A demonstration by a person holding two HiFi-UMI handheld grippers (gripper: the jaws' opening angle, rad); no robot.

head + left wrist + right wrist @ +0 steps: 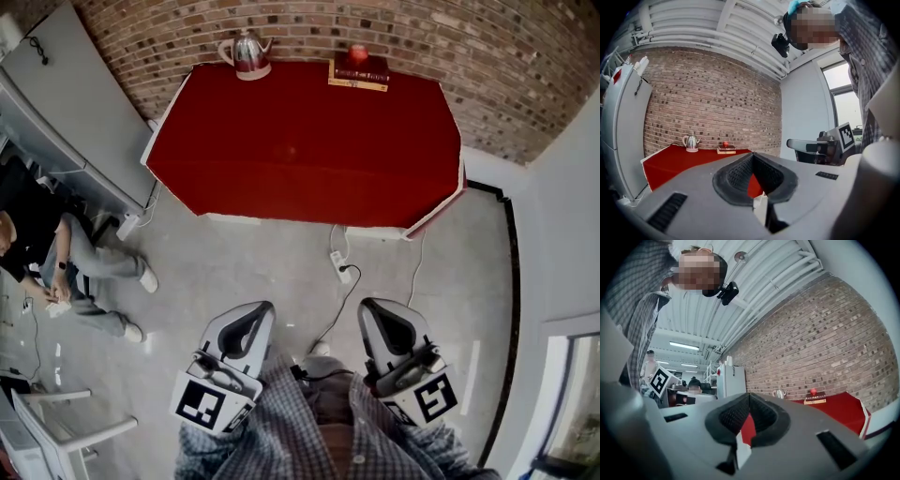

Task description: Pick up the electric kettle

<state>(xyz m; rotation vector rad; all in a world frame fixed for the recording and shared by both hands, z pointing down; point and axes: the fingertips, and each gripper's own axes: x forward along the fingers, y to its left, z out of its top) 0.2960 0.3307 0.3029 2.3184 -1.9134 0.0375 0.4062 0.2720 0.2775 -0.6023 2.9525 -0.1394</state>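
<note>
Jaws of the left gripper (255, 317) were together at the tips, with nothing between them; the left gripper view showed only red tabletop through the hollow behind the pads. Jaws of the right gripper (375, 311) stood likewise together and empty. Both grippers were held low, close to the person's checked shirt (281, 431), over bare concrete floor (244, 262) and well apart from the table (300, 150).

The electric kettle (247, 53) (silver, spout toward the right in the head view) stood upright at the table's far left corner, against the brick wall (469, 47). A stack of books (359, 75) lay to its right along the same far edge, with a small red object (358, 53) on top; kettle and books were apart.

A power strip (340, 265) lay on the floor near the table's front edge, with its cable (349, 292) running toward the person. A second person (56, 262) sat on the floor at the left, beside a grey cabinet (66, 103).
</note>
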